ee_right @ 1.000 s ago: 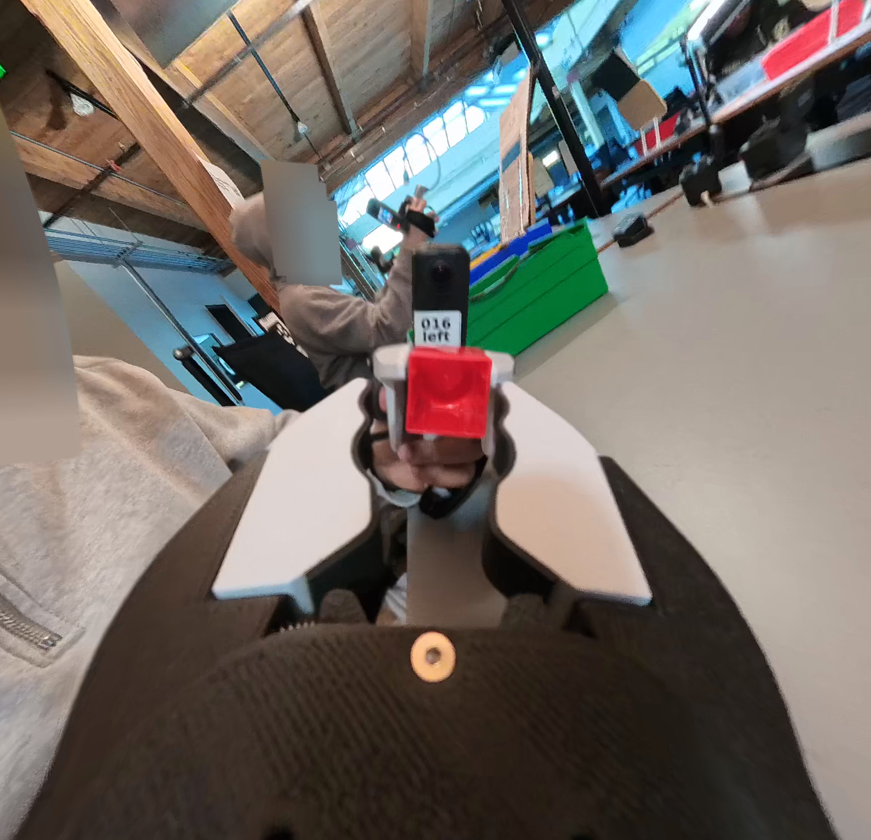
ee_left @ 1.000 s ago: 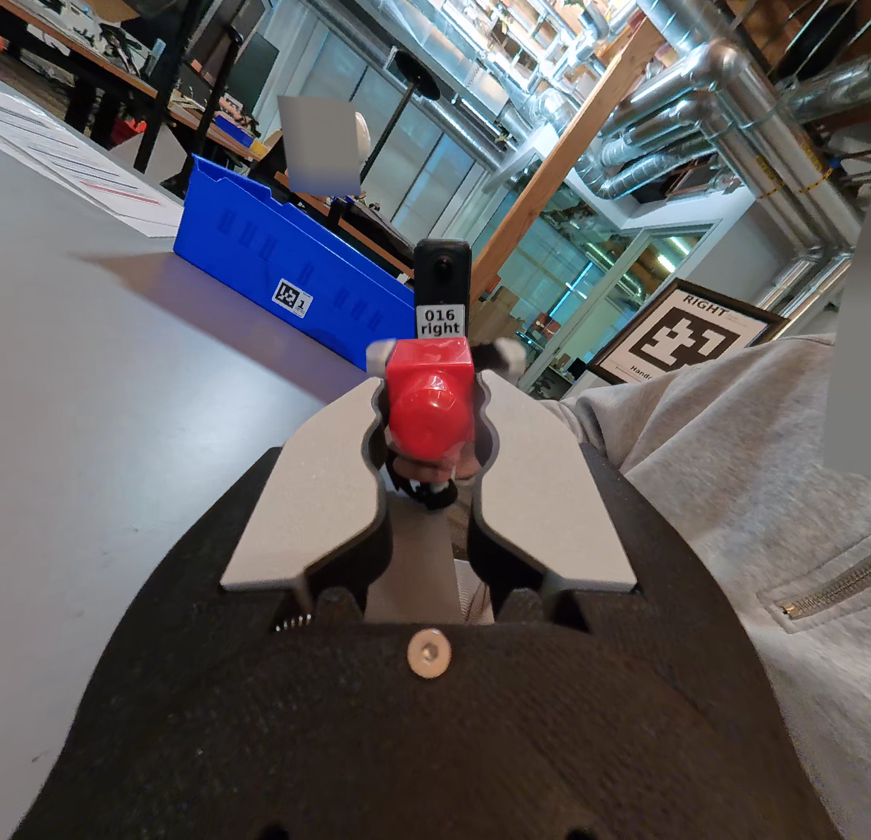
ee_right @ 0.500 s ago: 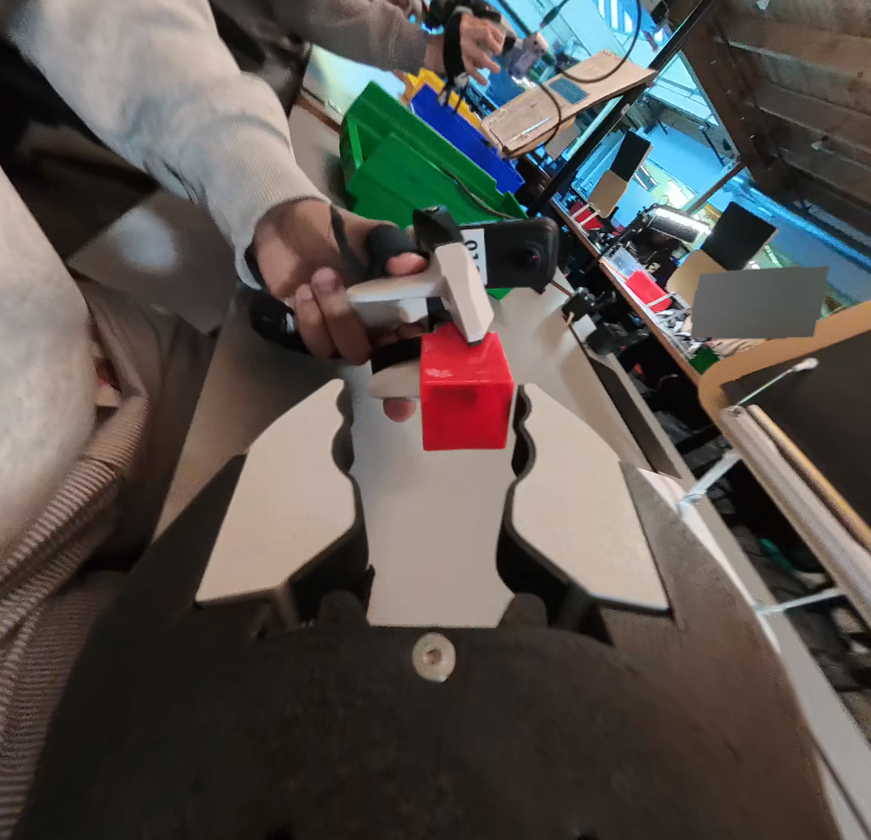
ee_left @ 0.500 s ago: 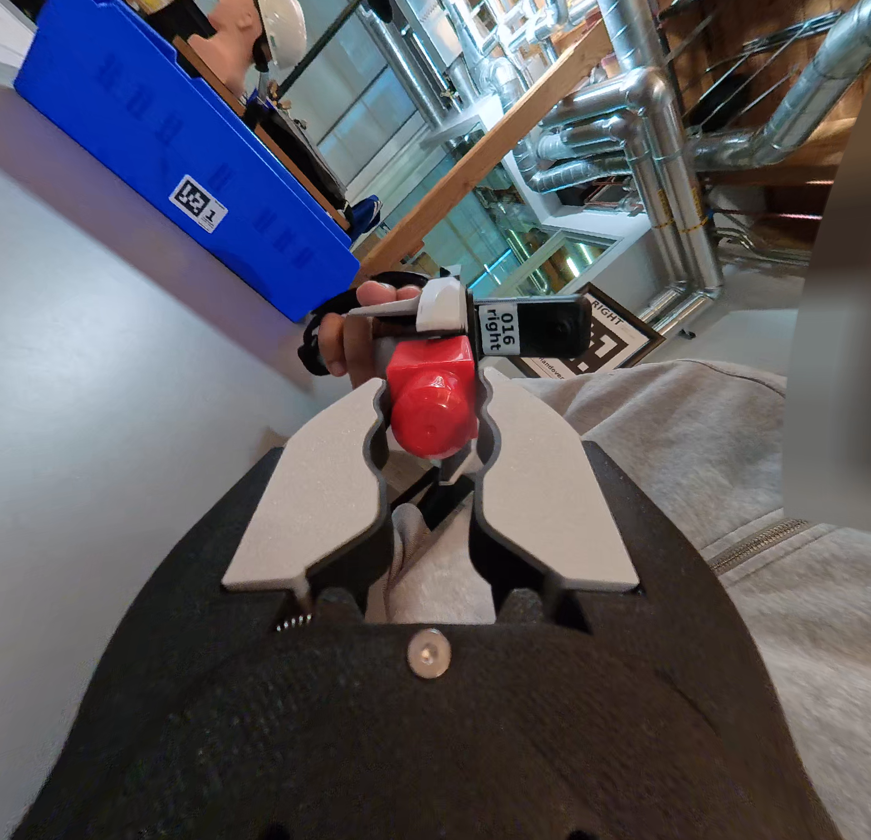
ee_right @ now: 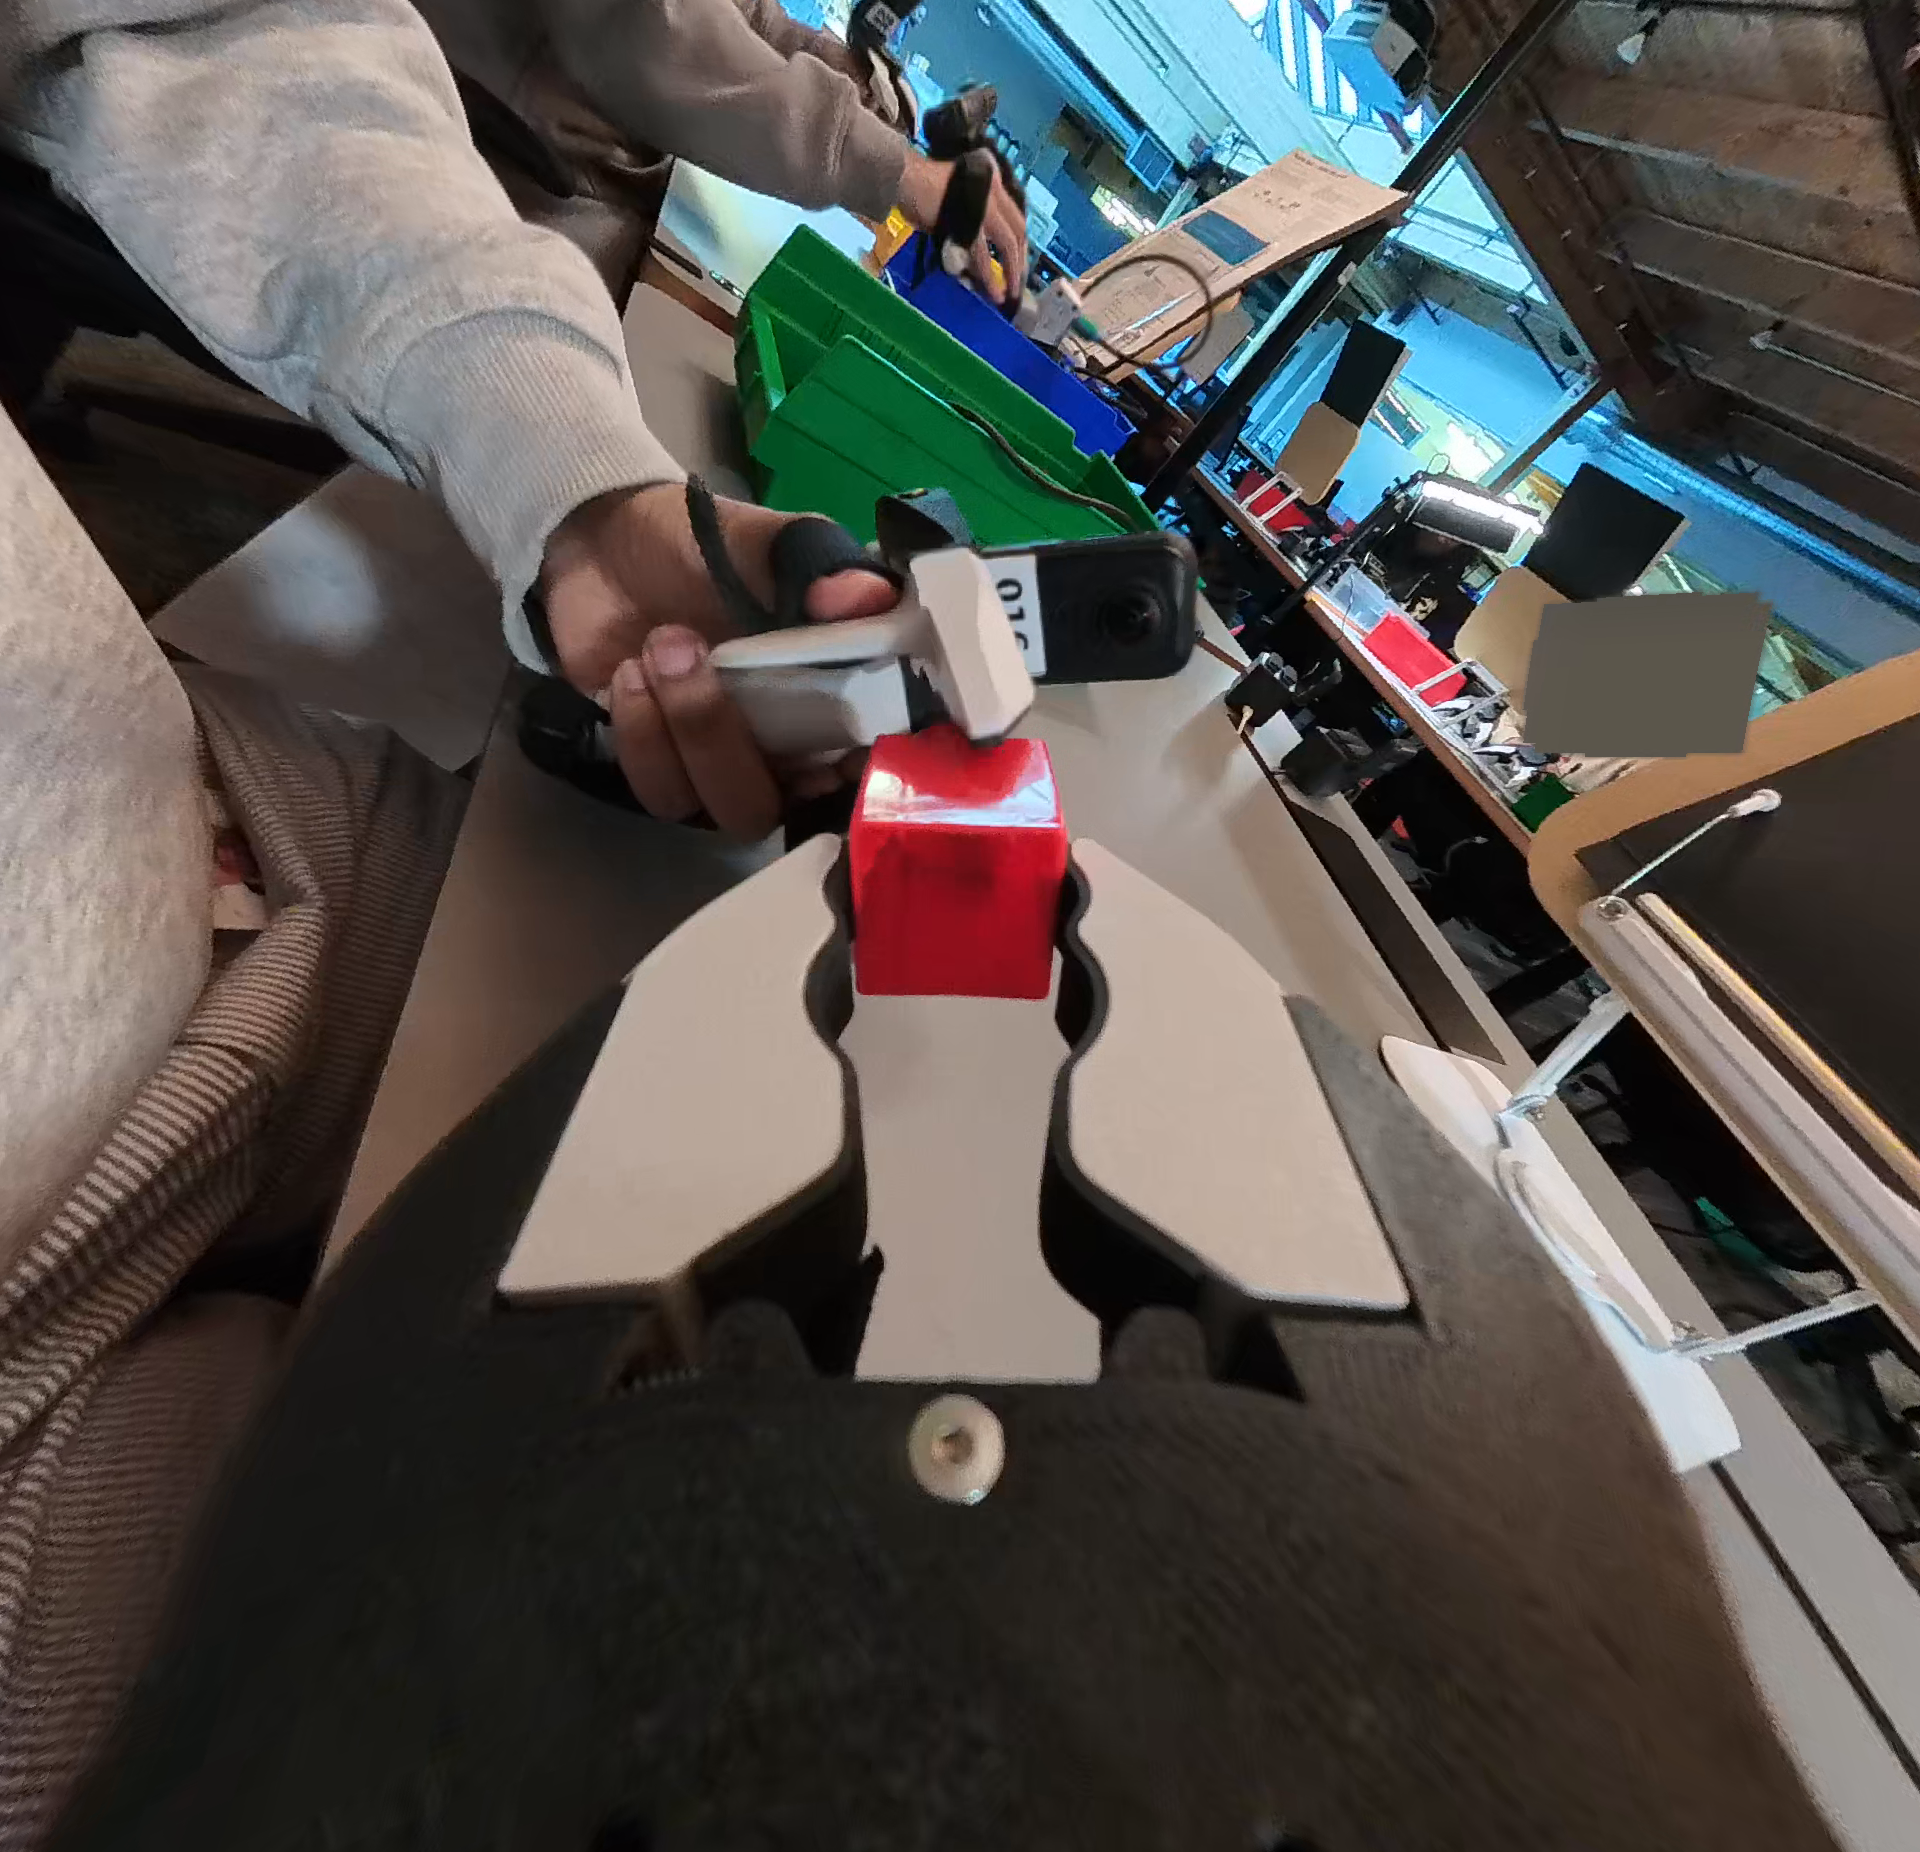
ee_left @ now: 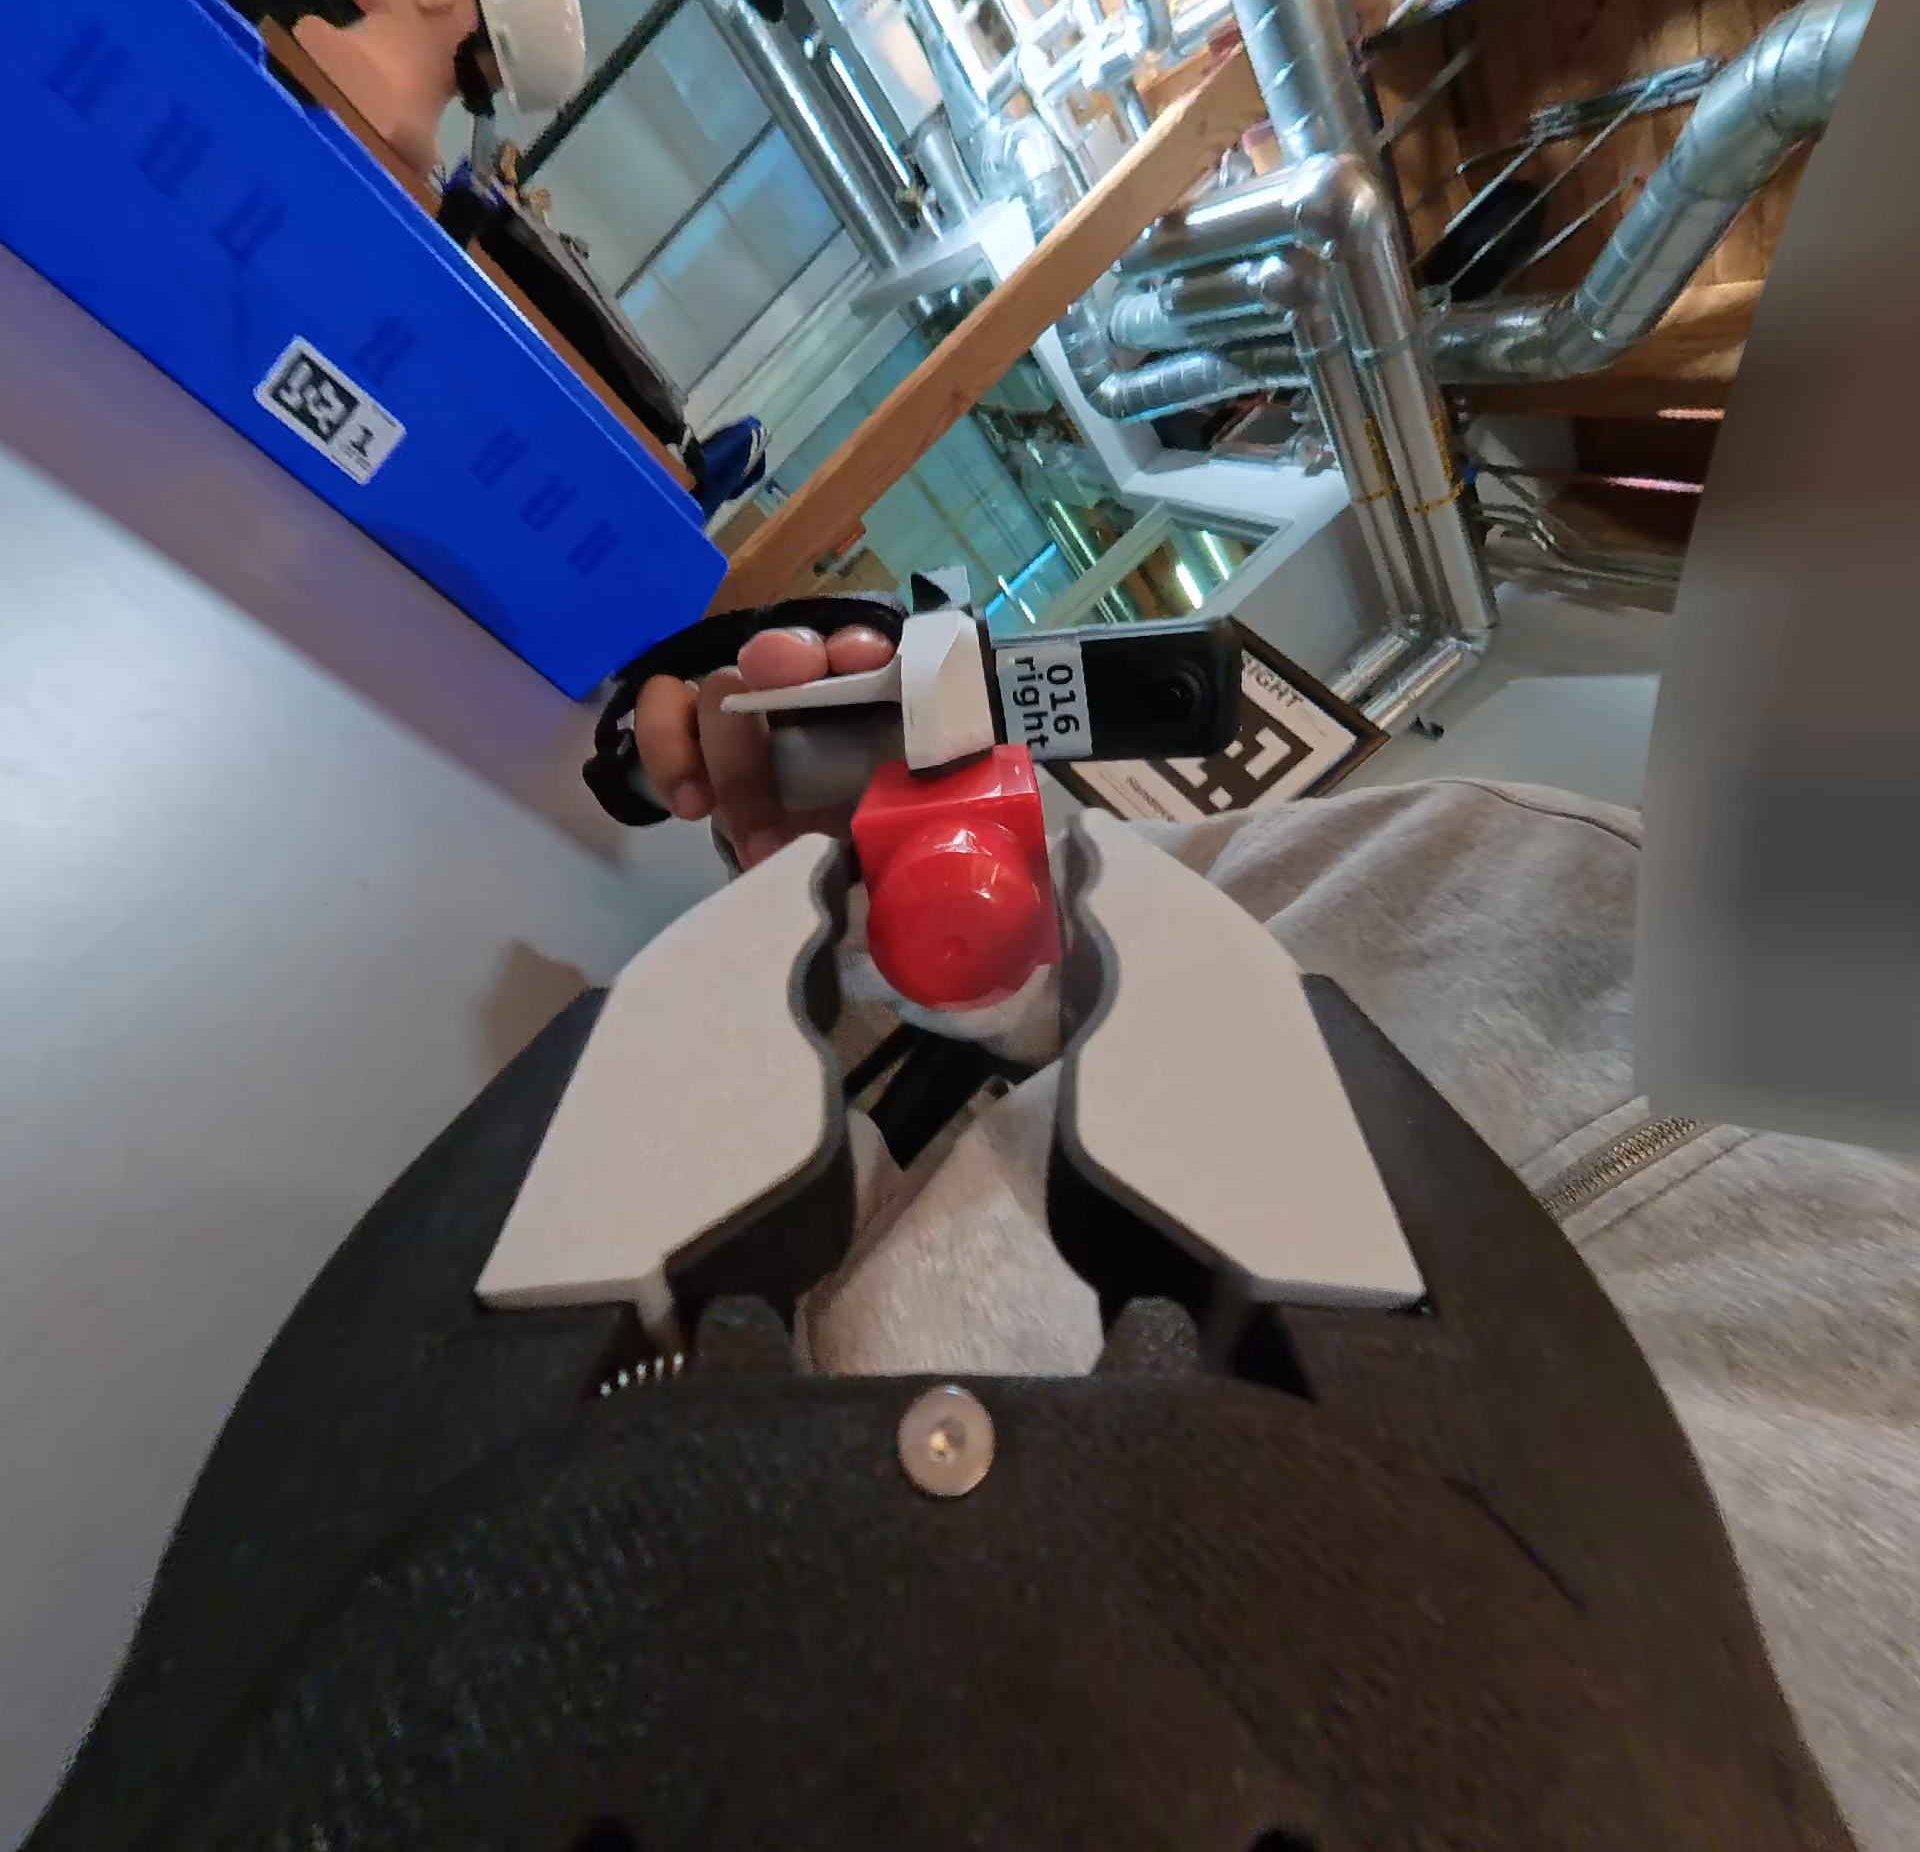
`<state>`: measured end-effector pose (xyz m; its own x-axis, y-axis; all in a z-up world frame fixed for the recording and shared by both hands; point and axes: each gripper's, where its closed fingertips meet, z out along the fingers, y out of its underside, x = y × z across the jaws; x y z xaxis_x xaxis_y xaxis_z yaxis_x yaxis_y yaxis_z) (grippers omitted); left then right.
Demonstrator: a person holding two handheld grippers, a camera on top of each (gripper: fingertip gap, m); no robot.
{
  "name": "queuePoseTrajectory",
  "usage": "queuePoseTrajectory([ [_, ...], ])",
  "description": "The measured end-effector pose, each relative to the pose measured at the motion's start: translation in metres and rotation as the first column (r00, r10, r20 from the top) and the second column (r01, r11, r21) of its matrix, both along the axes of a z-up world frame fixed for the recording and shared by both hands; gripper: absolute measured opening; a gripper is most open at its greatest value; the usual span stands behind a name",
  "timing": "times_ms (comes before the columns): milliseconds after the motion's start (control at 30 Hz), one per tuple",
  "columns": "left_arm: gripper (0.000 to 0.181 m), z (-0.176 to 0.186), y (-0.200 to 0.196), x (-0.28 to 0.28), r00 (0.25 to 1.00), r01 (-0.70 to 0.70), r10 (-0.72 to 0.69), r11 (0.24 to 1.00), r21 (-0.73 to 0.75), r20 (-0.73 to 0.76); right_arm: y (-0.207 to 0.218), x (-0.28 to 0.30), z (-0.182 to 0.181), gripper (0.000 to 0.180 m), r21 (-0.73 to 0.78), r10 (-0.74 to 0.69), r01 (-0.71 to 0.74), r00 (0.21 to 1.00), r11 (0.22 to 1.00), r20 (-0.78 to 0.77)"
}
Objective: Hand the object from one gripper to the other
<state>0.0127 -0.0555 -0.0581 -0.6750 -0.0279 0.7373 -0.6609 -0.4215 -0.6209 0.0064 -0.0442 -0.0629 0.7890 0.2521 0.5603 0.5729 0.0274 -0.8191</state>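
Observation:
A red block with a round knob on one face (ee_left: 951,898) sits between the fingers of my left gripper (ee_left: 951,857), knob toward the camera. My left gripper looks shut on it. The right gripper (ee_left: 935,701) comes in from the far side, turned on its side, with one white finger on top of the block. In the right wrist view the flat-sided red block (ee_right: 956,888) fills the gap of my right gripper (ee_right: 956,857), which is shut on it. The left gripper (ee_right: 966,649) touches the block's far end. Both hold it in the air above the table.
A blue bin (ee_left: 312,327) stands on the grey table (ee_left: 208,867) to the far left. Green bins (ee_right: 883,420) and a second person's arm (ee_right: 727,67) lie beyond. The table edge and a white clamp fixture (ee_right: 1558,1231) run along the right. My grey sleeve (ee_left: 1455,971) is close.
My right gripper, wide open around the block half a second ago, has closed on it. Both grippers have rolled a quarter turn against each other since one second ago.

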Motion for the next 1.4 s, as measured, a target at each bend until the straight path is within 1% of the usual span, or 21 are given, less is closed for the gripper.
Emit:
queuePoseTrajectory([
  [33, 0.053, 0.001, 0.002, 0.003, 1.0, -0.028, 0.028, 1.0, -0.011, 0.002, 0.0, 0.001, 0.002, 0.037, 0.005, -0.002, 0.002, 1.0, 1.0, -0.019],
  [67, 0.061, 0.003, 0.005, 0.006, 0.998, -0.055, 0.055, 0.998, -0.02, 0.006, 0.0, 0.003, 0.004, 0.037, 0.012, -0.006, 0.006, 0.999, 1.0, -0.046],
  [167, 0.071, 0.008, 0.016, 0.012, 0.99, -0.131, 0.132, 0.991, -0.028, 0.044, -0.002, 0.01, 0.012, 0.037, 0.039, -0.005, 0.012, 0.986, 0.999, -0.169],
  [300, 0.069, 0.012, 0.028, 0.016, 0.959, -0.242, 0.232, 0.97, 0.039, 0.162, -0.004, 0.018, 0.019, 0.037, 0.05, 0.03, -0.011, 0.918, 0.999, -0.395],
  [400, 0.064, 0.015, 0.028, 0.013, 0.924, -0.297, 0.254, 0.947, 0.12, 0.285, -0.005, 0.021, 0.021, 0.037, 0.028, 0.057, -0.05, 0.832, 0.998, -0.551],
  [467, 0.06, 0.015, 0.025, 0.01, 0.898, -0.327, 0.242, 0.925, 0.191, 0.367, -0.006, 0.021, 0.021, 0.037, 0.007, 0.073, -0.09, 0.758, 0.996, -0.648],
  [600, 0.053, 0.009, 0.018, 0.007, 0.856, -0.377, 0.208, 0.879, 0.294, 0.474, -0.007, 0.02, 0.022, 0.037, -0.014, 0.09, -0.16, 0.621, 0.987, -0.779],
  [700, 0.049, 0.006, 0.014, 0.006, 0.852, -0.378, 0.192, 0.869, 0.318, 0.487, -0.006, 0.019, 0.018, 0.037, -0.034, 0.079, -0.18, 0.585, 0.983, -0.807],
  [900, 0.045, 0.007, 0.015, 0.006, 0.862, -0.362, 0.194, 0.882, 0.302, 0.468, -0.002, 0.012, 0.014, 0.037, -0.054, 0.078, -0.211, 0.569, 0.976, -0.819],
  [1067, 0.044, 0.005, 0.013, 0.005, 0.871, -0.345, 0.185, 0.889, 0.3, 0.455, 0.0, 0.009, 0.012, 0.037, -0.062, 0.076, -0.22, 0.567, 0.974, -0.82],
  [1233, 0.032, 0.004, 0.009, 0.001, 0.878, -0.315, 0.152, 0.898, 0.308, 0.453, 0.0, 0.005, 0.01, 0.037, -0.07, 0.073, -0.222, 0.576, 0.973, -0.814],
  [1400, 0.031, 0.004, 0.009, 0.001, 0.885, -0.302, 0.147, 0.902, 0.307, 0.441, 0.001, 0.004, 0.01, 0.037, -0.071, 0.077, -0.226, 0.584, 0.972, -0.808],
])
